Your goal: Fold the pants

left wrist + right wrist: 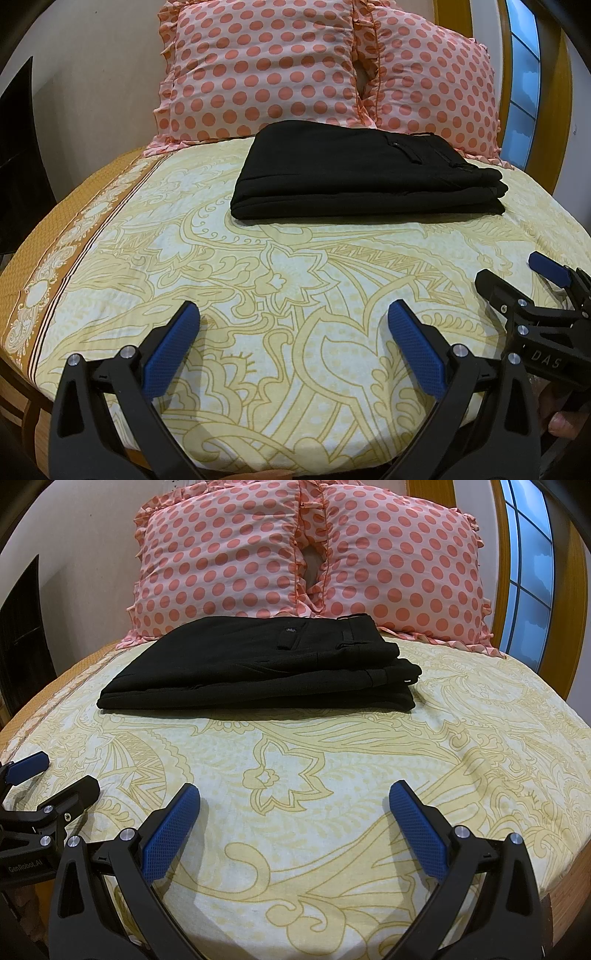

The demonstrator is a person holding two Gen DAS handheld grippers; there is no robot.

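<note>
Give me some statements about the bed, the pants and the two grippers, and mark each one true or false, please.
1. The black pants lie folded on the bedsheet. True.
2. The left gripper is shut on the pants. False: it is open, apart from them.
3. Two polka-dot pillows stand behind the pants. True.
4. The right gripper holds a pillow. False: it is open and empty.
5. The pillows are plain blue. False: pink with darker dots.

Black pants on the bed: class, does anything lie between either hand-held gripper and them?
Nothing visible does. Only bare patterned bedsheet separates the open left hand-held gripper and open right hand-held gripper from the folded black pants.
</note>
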